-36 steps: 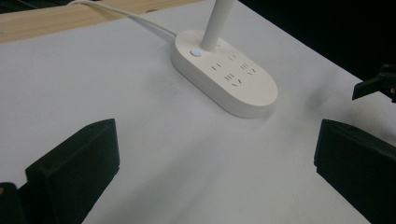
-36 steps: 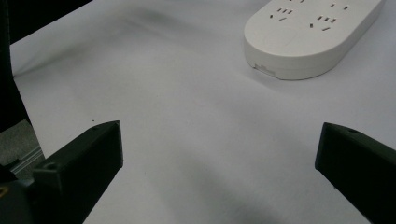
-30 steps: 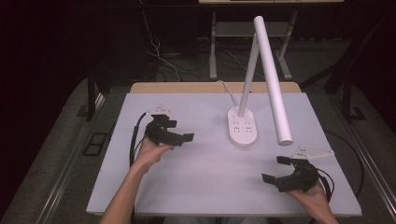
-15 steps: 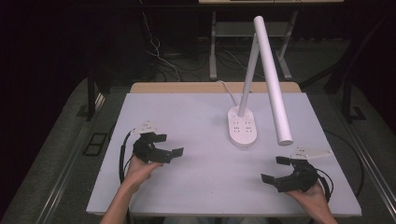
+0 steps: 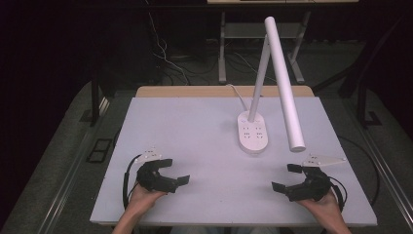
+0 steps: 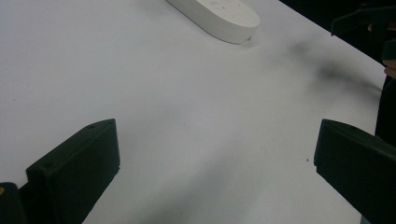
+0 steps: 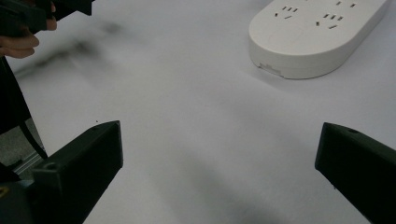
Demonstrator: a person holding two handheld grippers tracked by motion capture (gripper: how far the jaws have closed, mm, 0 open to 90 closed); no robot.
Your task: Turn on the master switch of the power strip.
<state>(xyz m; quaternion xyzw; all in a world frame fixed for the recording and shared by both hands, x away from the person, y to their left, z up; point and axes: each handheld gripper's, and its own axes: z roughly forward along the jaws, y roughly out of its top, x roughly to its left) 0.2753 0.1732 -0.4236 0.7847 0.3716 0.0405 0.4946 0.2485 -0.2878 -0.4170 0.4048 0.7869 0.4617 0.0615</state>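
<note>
The table (image 5: 195, 126) carries everything we see — a white top with a wooden strip along its far edge. On it, right of the middle and toward the far edge, stands a white desk lamp (image 5: 282, 78), its oval base (image 5: 253, 134) pierced with socket holes and its long tube head slanting toward the near right. Near the near-left corner we hold the left gripper (image 5: 176, 171), jaws spread wide with nothing between them. Near the near-right corner sits the right gripper (image 5: 286, 177), likewise released and empty — both well apart from the base, whose rounded end we see beyond each pair of jaws.
</note>
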